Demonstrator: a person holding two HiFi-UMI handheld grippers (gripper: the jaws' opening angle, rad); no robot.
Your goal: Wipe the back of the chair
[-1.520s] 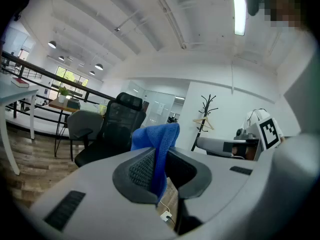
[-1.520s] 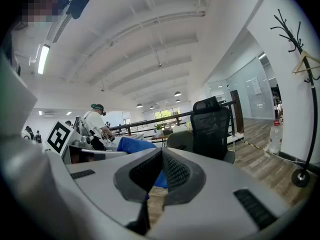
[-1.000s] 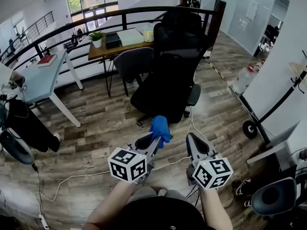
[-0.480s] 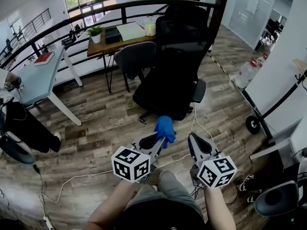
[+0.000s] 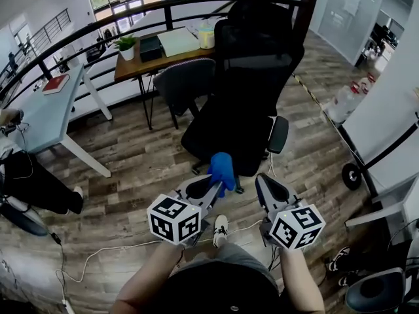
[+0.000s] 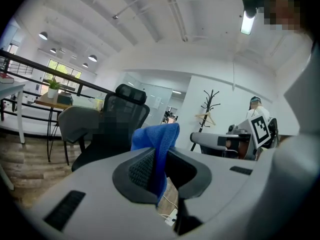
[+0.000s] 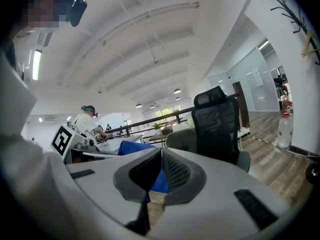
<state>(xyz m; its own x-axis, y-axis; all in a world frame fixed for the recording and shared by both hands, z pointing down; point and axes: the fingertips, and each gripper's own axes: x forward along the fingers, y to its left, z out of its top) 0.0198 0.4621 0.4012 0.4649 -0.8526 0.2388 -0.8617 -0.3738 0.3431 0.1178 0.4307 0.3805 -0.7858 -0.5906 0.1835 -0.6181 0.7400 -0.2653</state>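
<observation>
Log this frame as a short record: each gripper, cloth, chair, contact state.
left gripper: shut on blue cloth, cloth bunched above the fingers
right gripper: shut, nothing held
black office chair: upright ahead of both grippers, its back facing the person
contact: cloth apart from chair back, neither gripper touching the chair
wipe: not yet begun

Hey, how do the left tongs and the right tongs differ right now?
The left tongs grip a blue cloth; the right tongs hold nothing. The left tongs' jaws are kept slightly apart by the cloth, while the right tongs' jaws meet at the tips. Shared: both point toward the black chair, and neither touches it.
</observation>
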